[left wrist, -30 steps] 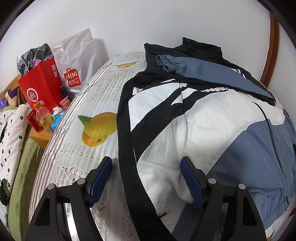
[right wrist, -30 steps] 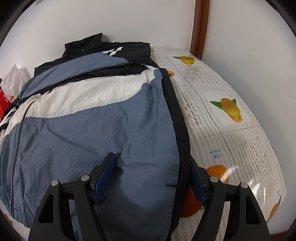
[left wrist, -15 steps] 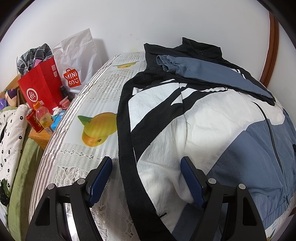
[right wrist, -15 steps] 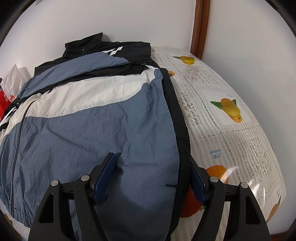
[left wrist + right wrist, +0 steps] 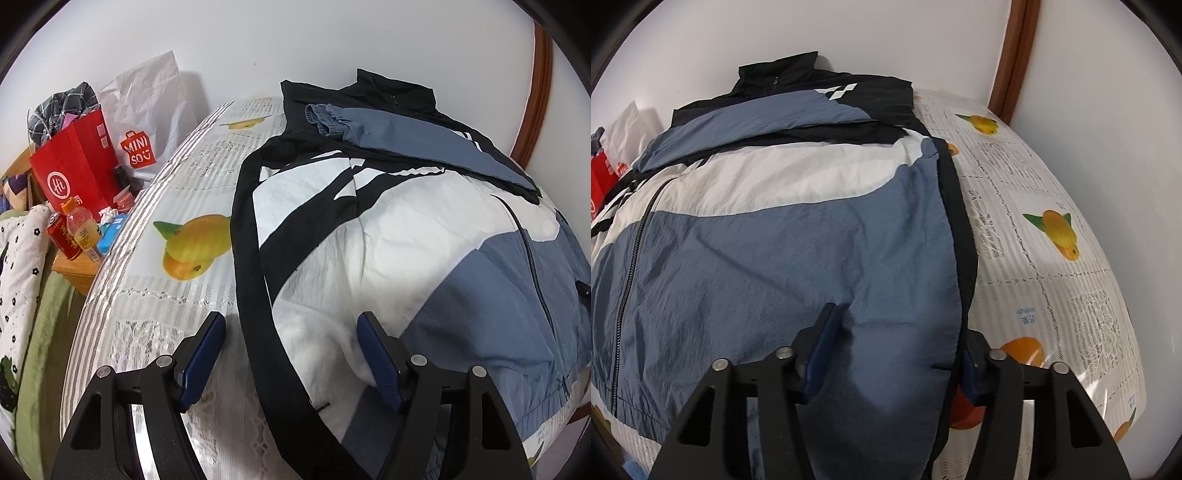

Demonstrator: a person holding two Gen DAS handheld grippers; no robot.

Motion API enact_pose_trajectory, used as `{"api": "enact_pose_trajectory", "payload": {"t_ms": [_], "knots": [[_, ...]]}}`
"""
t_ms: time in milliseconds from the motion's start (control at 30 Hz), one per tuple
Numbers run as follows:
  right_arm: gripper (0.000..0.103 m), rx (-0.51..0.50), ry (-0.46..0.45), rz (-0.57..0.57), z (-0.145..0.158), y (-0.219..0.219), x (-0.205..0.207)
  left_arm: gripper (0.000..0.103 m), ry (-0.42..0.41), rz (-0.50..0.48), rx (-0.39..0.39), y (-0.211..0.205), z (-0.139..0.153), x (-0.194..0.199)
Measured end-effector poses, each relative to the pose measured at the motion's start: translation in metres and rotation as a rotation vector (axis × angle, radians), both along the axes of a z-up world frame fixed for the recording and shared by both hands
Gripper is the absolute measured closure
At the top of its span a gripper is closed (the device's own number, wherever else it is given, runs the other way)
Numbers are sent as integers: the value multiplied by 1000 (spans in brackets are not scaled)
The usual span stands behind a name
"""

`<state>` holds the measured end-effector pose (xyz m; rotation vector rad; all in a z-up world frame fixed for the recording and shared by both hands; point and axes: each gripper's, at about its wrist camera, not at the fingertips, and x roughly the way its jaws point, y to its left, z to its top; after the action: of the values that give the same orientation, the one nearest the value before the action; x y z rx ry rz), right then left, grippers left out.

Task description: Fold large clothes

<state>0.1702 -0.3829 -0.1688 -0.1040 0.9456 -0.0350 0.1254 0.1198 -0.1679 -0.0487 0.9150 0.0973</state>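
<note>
- The jacket point(image 5: 388, 258) lies flat, front up, across the table, collar at the far end by the wall, hem at the near edge. One blue sleeve point(image 5: 399, 129) is already laid across the chest, so I'd judge the fold is under way.
- The left gripper point(image 5: 288, 350) straddles the jacket's black left edge band near the hem. Its jaws are closing, but the blue pads stand clear on both sides; no pinch on the cloth.
- The right gripper point(image 5: 897, 350) mirrors it at the jacket's right edge, jaws closing faster. The blue fabric bunches up between them; the left pad point(image 5: 823, 343) looks to be against the cloth, yet I can't confirm a real squeeze.
- Why both sit low at the hem corners: my read is a two-point grab, to carry the bottom up towards the collar and halve the length.
- Hard to see: the right gripper's far pad is mostly buried behind the black edge band. The hem itself drops out of view beneath both grippers.
- The fruit-print tablecloth point(image 5: 1052, 258) shows to the right of the jacket; a red paper bag point(image 5: 74, 170) and bottles sit off to the far left, clear of the work.
</note>
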Motion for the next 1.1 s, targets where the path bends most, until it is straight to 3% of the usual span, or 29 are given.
{"api": "enact_pose_trajectory", "payload": {"t_ms": [167, 267, 333, 400, 533, 800, 1100], "knots": [[64, 37, -13, -6, -1, 3, -4, 42, 7, 2, -7, -2, 1, -2], [76, 28, -25, 5, 0, 10, -6, 59, 7, 0, -17, -4, 2, -3], [90, 11, -33, 8, 0, 15, -8, 83, 14, -22, -29, -8, 4, -3], [95, -7, -44, 11, 1, 20, -9, 92, 22, -39, -30, -13, 6, -4], [97, -5, -83, 6, 9, 20, -18, 95, -3, -35, -47, -12, 20, -13], [98, 97, -200, 25, 57, 8, -56, 96, -92, -78, -199, 8, 59, -42], [98, 209, -342, 25, 106, -14, -94, 96, -204, -132, -225, 11, 105, -61]]}}
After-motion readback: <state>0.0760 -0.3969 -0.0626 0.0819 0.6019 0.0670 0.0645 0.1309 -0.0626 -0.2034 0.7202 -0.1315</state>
